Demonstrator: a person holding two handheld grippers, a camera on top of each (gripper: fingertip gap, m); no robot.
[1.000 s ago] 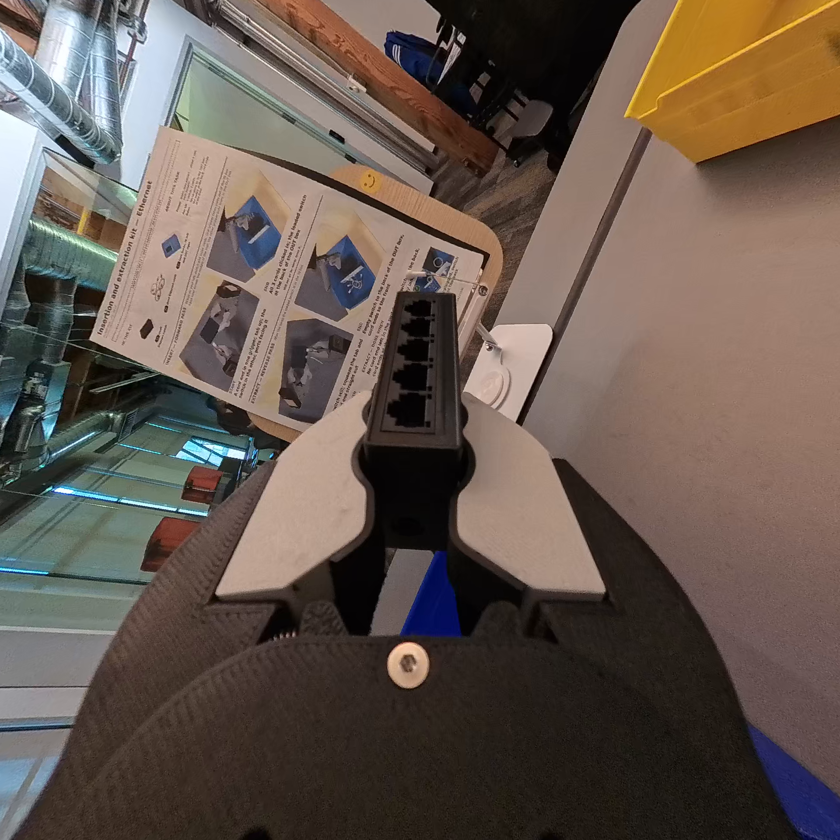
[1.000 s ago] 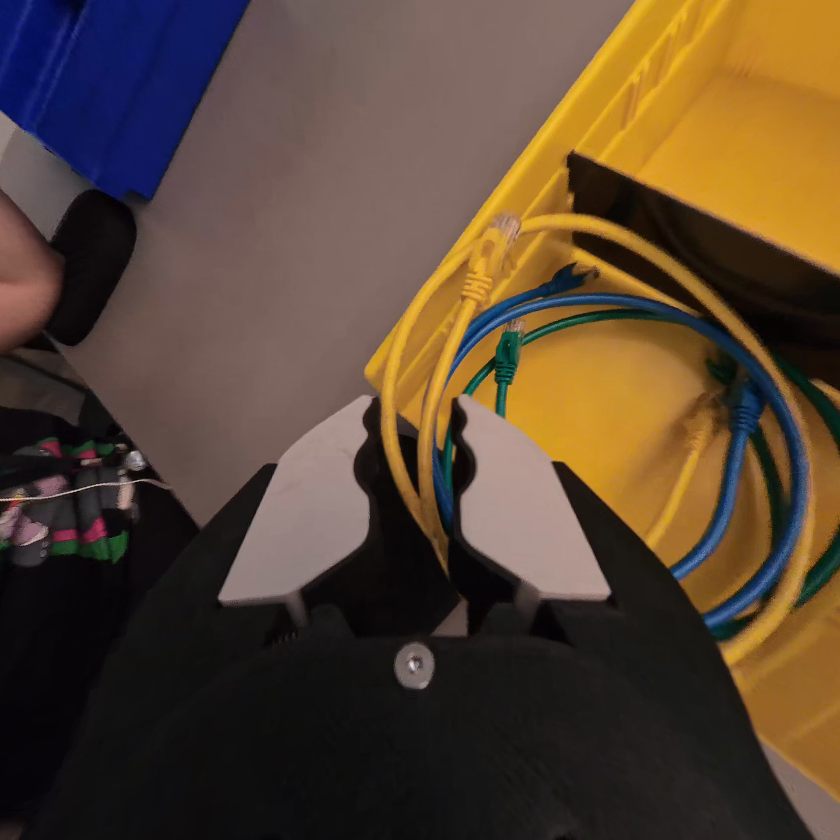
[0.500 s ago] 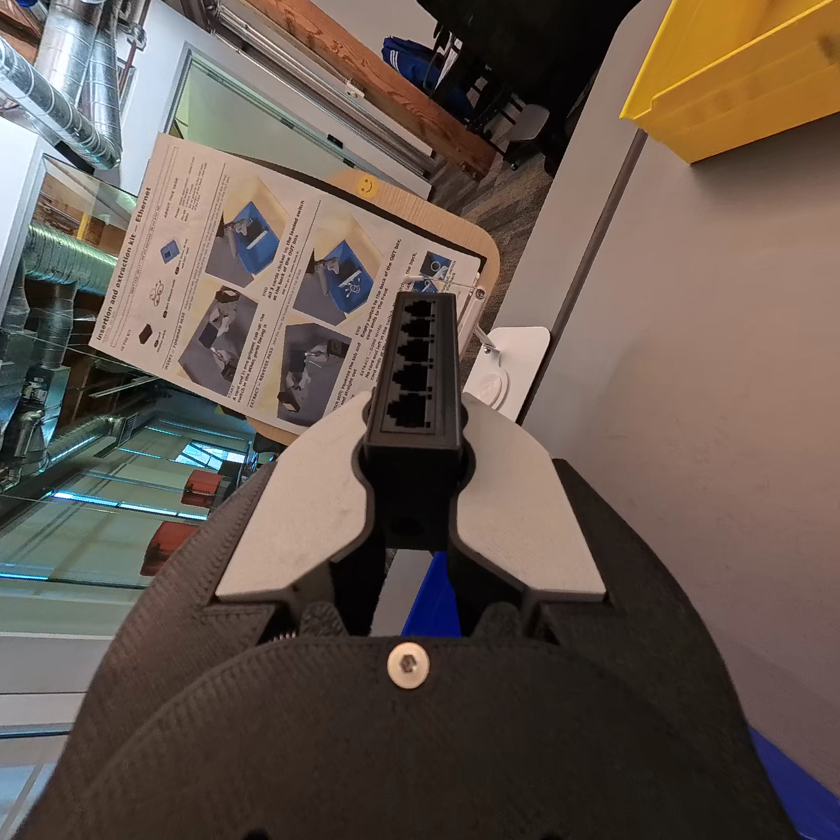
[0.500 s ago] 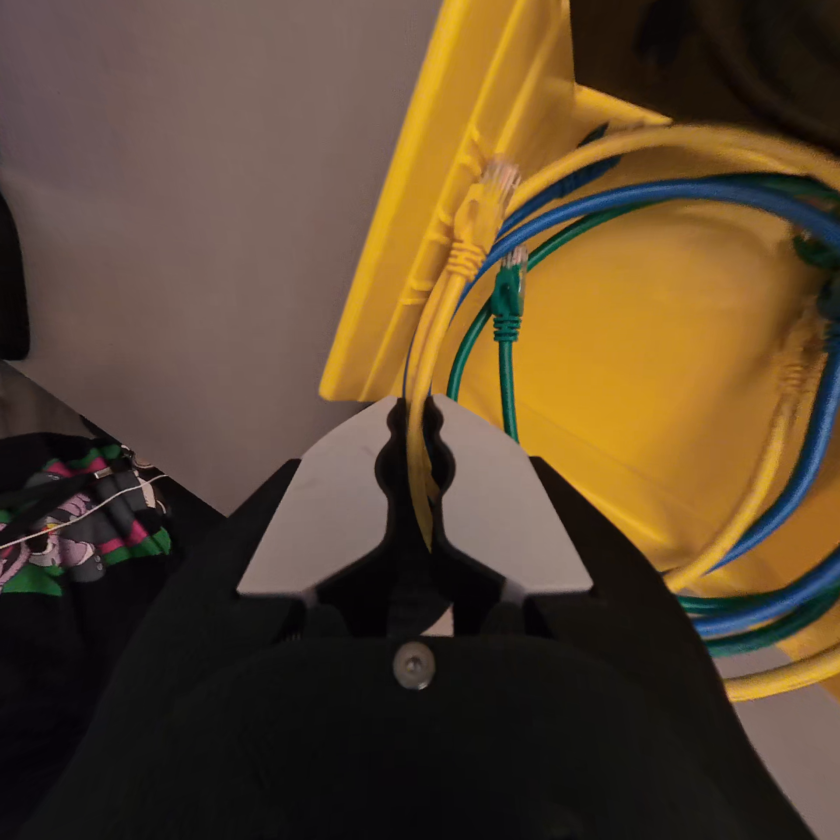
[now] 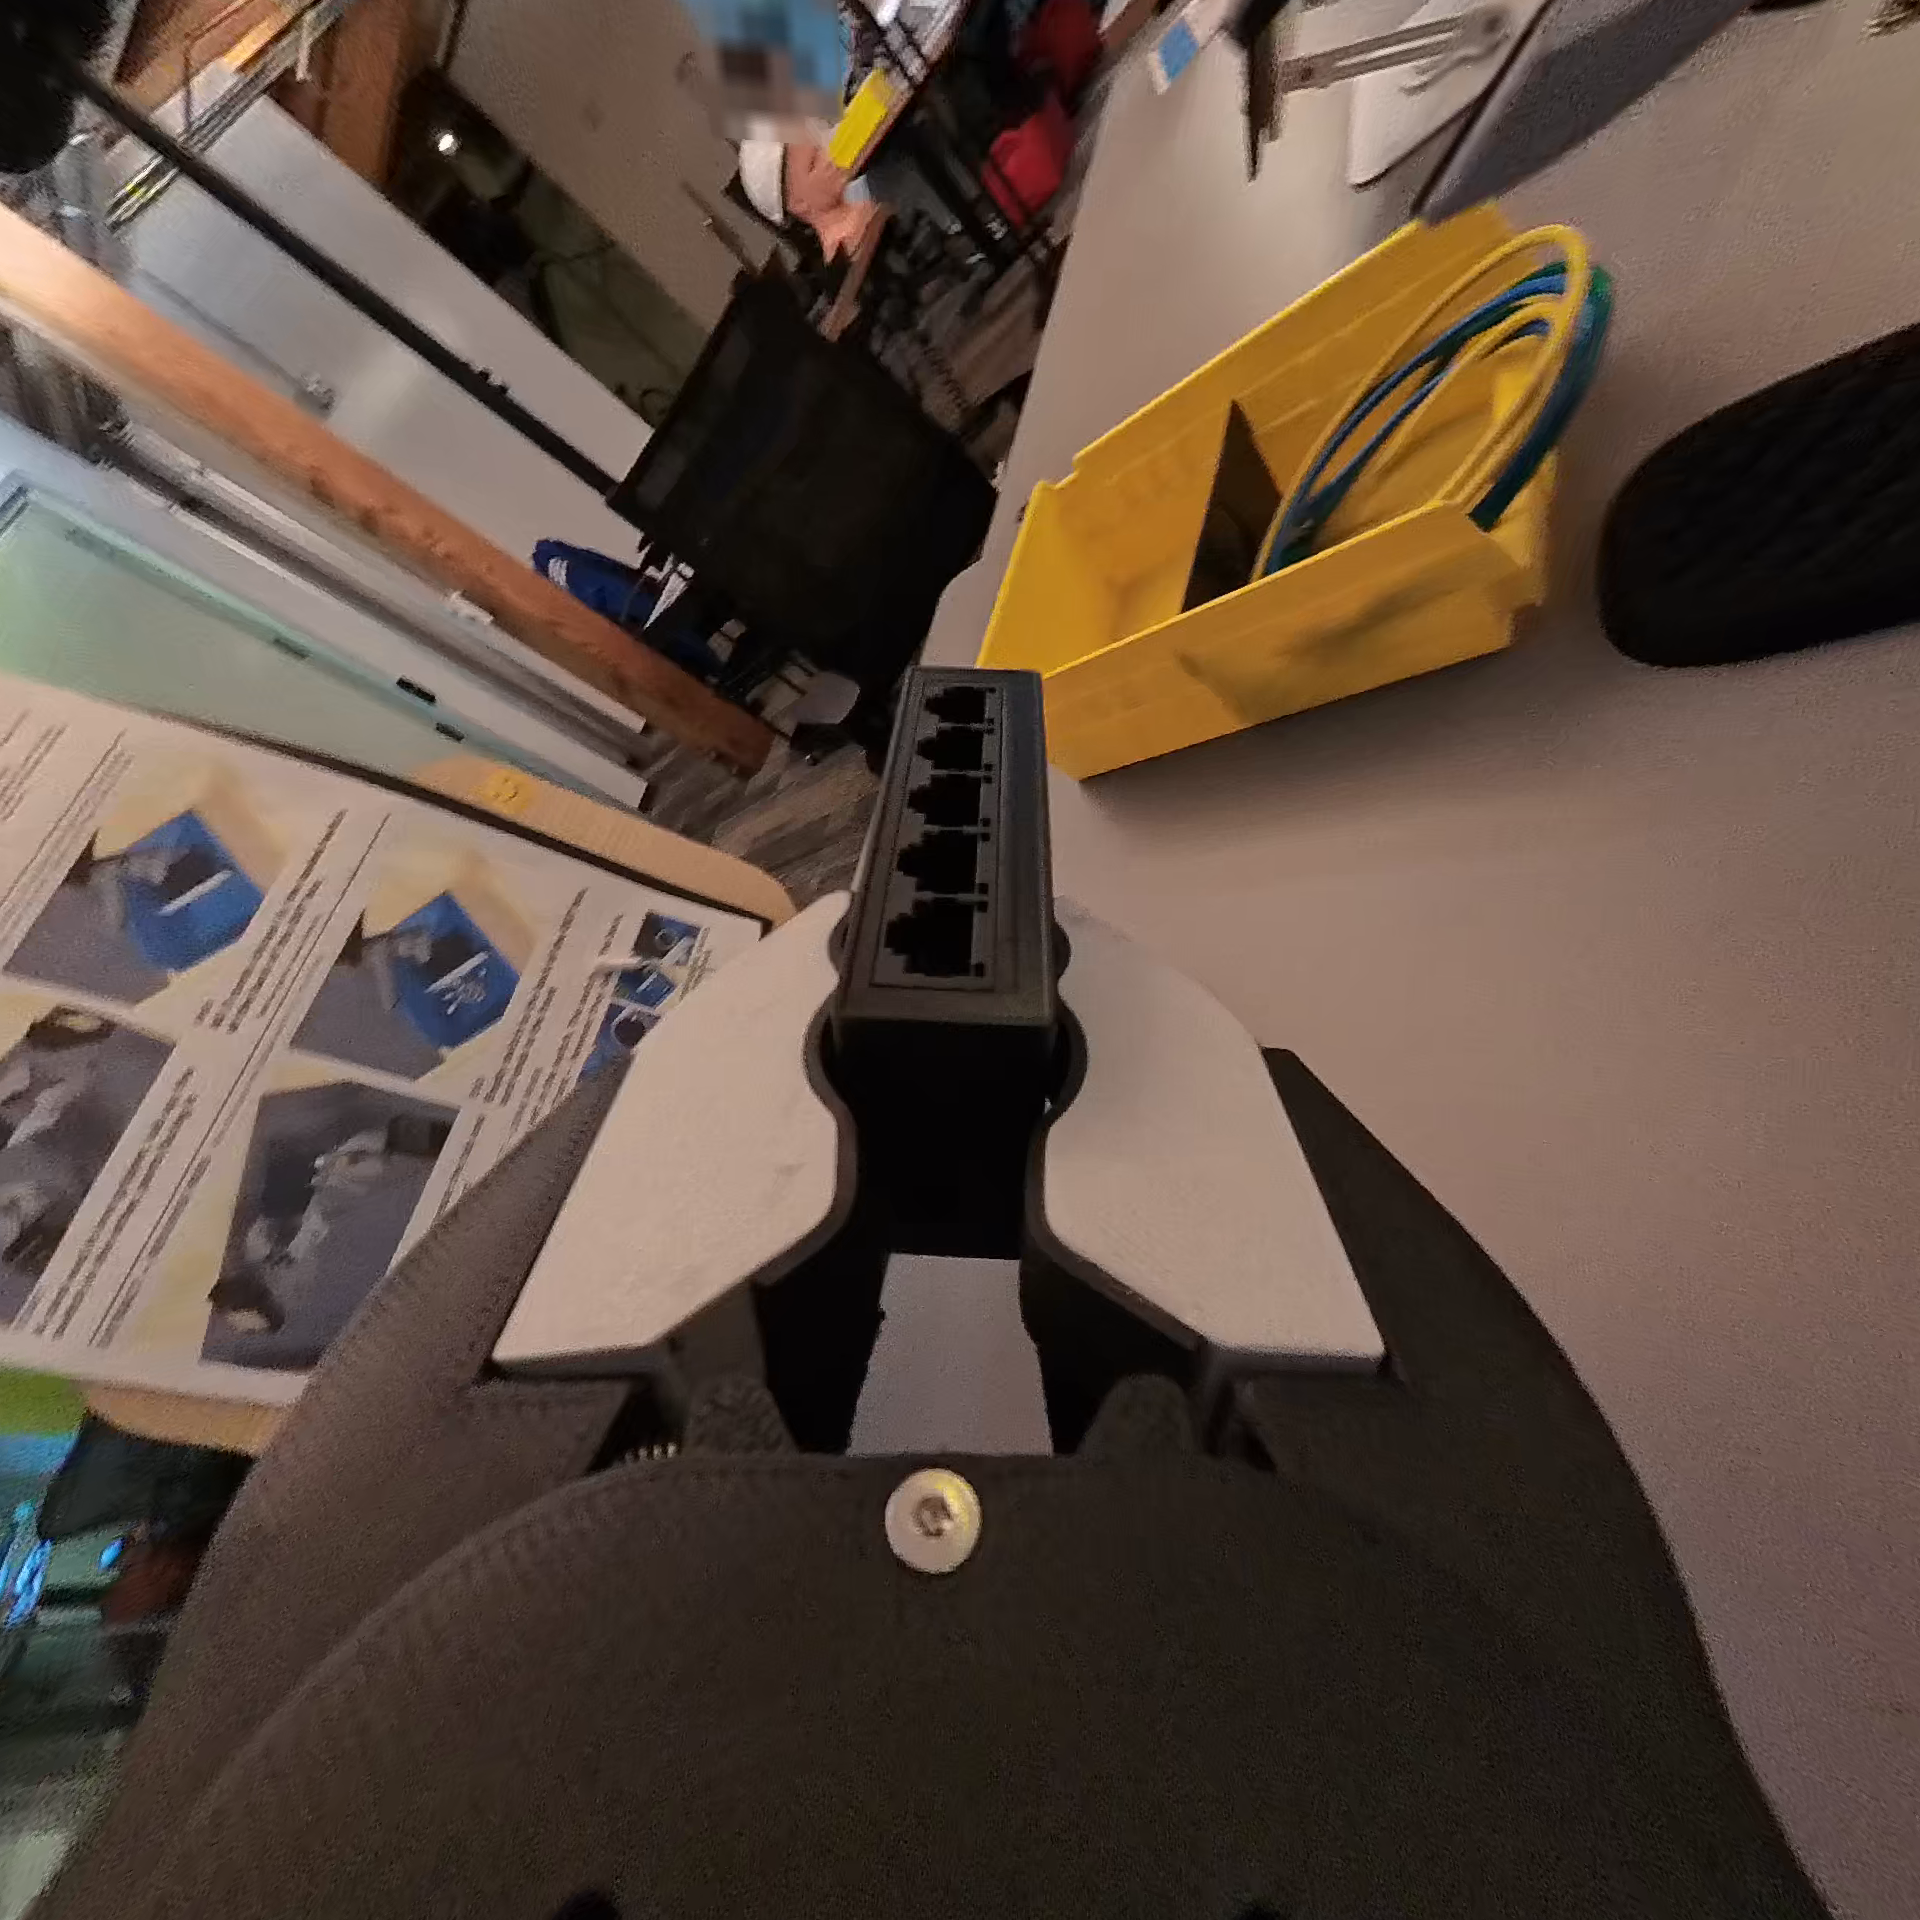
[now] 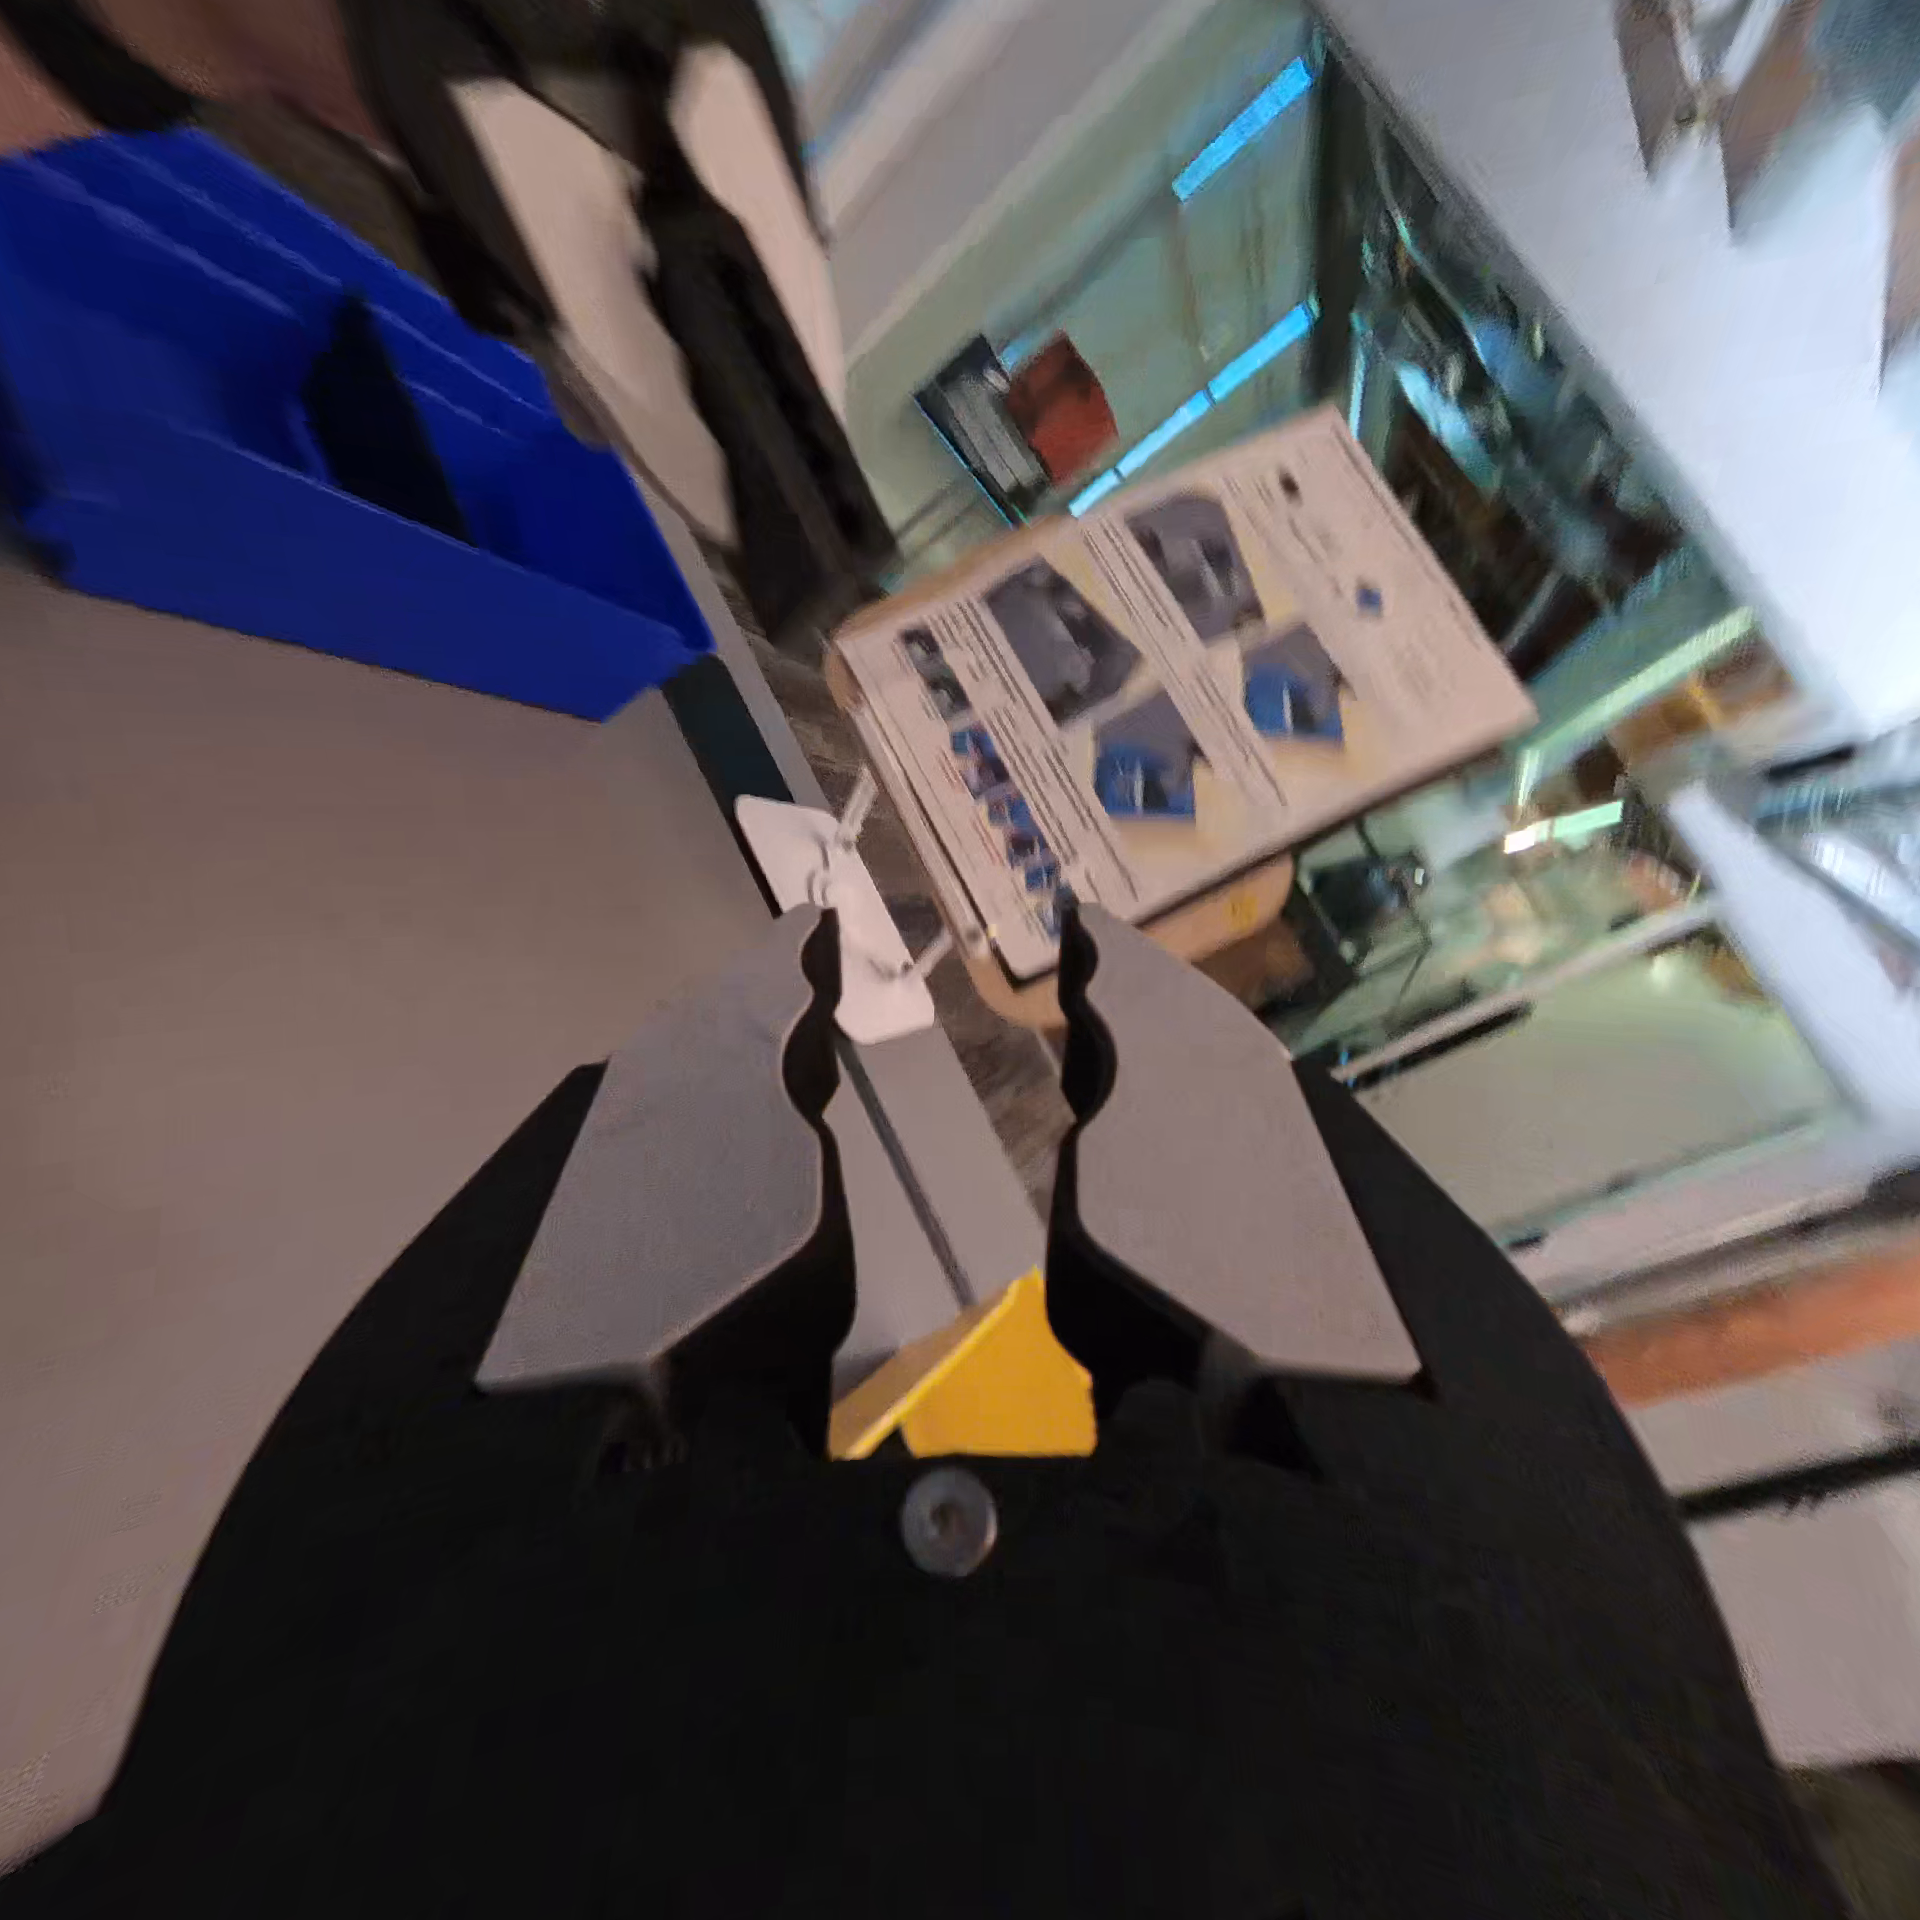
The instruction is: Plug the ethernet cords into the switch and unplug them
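Observation:
My left gripper (image 5: 945,935) is shut on a black switch (image 5: 951,831) and holds it above the grey table, with its row of empty ports facing the camera. The yellow bin (image 5: 1247,665) stands beyond it to the right, with yellow, blue and green ethernet cords (image 5: 1455,353) coiled inside. My right gripper (image 6: 940,925) is open and empty and points over the table's far edge. Only a corner of the yellow bin (image 6: 987,1382) shows low between its fingers. The right wrist view shows no cords and is motion-blurred.
A blue bin (image 6: 312,520) stands at the left on the grey table (image 6: 312,935). A picture instruction sheet (image 6: 1174,675) stands on a white base (image 6: 831,904) at the far edge and also shows in the left wrist view (image 5: 312,987). A black rounded body (image 5: 1766,520) sits beside the yellow bin. One gripper's finger ends stand about 15 cm off the other's. My right tips are roughly 25 cm from the black rounded body (image 5: 1766,520).
My right gripper let go of the yellow cord, opened, and swung up away from the yellow bin toward the instruction sheet. My left gripper turned with the switch, bringing the yellow bin into view.

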